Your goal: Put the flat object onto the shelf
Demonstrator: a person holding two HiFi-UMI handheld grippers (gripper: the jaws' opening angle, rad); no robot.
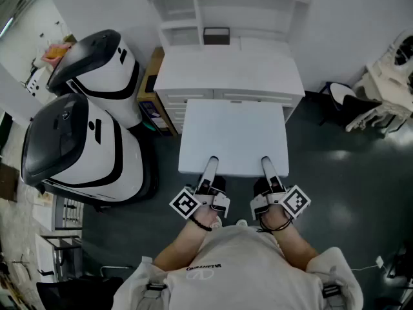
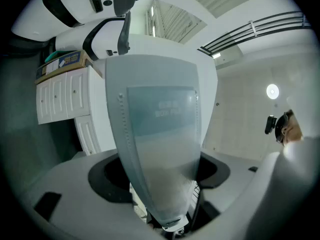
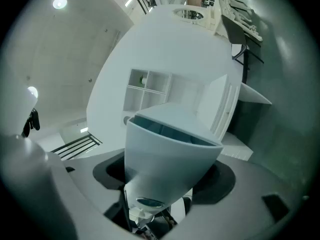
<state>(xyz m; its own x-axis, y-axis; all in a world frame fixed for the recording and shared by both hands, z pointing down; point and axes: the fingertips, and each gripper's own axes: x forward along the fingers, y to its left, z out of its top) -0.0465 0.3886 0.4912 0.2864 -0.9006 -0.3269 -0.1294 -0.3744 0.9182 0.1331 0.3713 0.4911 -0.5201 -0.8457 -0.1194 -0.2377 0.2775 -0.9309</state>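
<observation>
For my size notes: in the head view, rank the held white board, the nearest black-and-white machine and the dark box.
1. black-and-white machine, largest
2. white board, close behind, though held nearer the camera
3. dark box, by far smallest

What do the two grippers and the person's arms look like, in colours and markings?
The left gripper and the right gripper each have long white fingers on a black and white body and carry a cube with black-and-white square markers. A black cord loops around each wrist. The person wears a light short-sleeved shirt.
</observation>
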